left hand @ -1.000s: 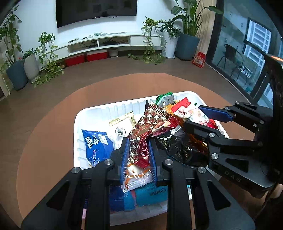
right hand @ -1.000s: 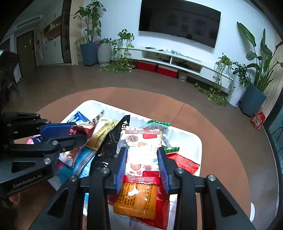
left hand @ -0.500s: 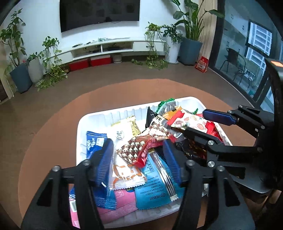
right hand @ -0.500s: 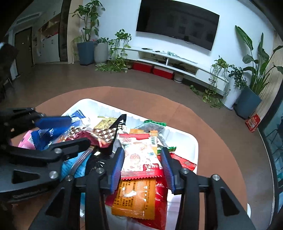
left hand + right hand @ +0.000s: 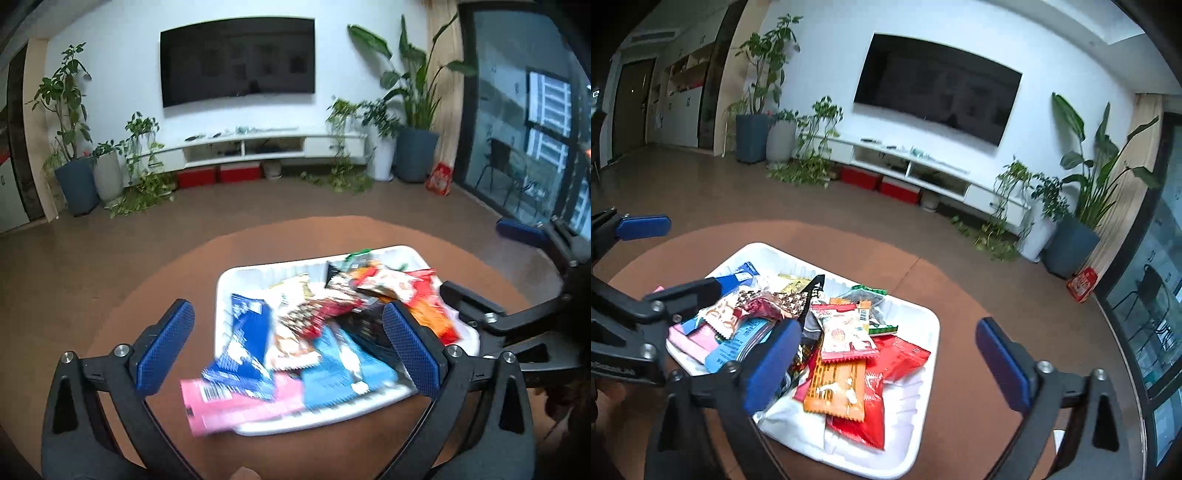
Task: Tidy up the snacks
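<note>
A white tray [image 5: 243, 275] on a round brown table holds several snack packets: a blue one [image 5: 247, 332], a pink one [image 5: 221, 402], a brown-and-red patterned one [image 5: 314, 314] and an orange one [image 5: 836, 384]. The tray also shows in the right wrist view [image 5: 923, 373]. My left gripper [image 5: 288, 347] is wide open and empty, raised above the tray's near edge. My right gripper [image 5: 886, 365] is wide open and empty above the tray's right half. Each gripper shows in the other's view.
The round brown table [image 5: 155, 295] extends around the tray. Behind it are brown floor, a white TV bench [image 5: 258, 147], a wall TV, potted plants [image 5: 74, 177] and a glass door at the right [image 5: 535, 147].
Both grippers opened wide and pulled back and up from the tray. The left let go of the patterned packet and the right let go of the white-and-red packet; both now lie in the tray.
</note>
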A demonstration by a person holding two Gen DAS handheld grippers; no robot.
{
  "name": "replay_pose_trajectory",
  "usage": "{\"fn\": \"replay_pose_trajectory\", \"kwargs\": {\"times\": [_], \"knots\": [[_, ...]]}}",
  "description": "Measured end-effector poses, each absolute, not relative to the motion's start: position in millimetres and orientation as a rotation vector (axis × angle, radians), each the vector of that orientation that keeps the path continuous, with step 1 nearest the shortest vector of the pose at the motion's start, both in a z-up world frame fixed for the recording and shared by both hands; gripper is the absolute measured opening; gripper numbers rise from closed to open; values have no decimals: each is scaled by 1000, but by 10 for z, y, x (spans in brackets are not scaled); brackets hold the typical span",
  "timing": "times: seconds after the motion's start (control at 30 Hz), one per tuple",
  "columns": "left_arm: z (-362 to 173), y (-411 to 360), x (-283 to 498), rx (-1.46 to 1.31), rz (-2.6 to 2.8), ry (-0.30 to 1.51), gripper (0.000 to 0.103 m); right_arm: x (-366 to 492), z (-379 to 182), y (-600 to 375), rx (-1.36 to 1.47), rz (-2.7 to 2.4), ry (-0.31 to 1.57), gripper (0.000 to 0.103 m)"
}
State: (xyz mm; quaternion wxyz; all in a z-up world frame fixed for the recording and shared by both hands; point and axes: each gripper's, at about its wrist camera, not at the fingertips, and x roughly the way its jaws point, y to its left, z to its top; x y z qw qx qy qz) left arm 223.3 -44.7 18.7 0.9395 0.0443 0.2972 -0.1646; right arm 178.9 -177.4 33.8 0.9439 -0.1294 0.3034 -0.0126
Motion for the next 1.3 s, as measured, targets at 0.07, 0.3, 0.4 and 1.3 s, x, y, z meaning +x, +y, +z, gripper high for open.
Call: {"fn": "replay_pose_trajectory", "kwargs": {"times": [0.07, 0.3, 0.4, 1.3], "knots": [[242, -434, 2013, 69, -351, 593, 103, 1651, 351, -1800, -237, -36, 620, 103], [285, -288, 1166, 43, -205, 589, 103, 1095, 301, -1785, -159, -77, 632, 103], [275, -239, 893, 60, -47, 568, 103, 811, 235, -1769, -125, -98, 623, 103], [-49, -237, 971, 52, -75, 691, 103, 463, -25, -1743, -38, -167, 675, 103]]}}
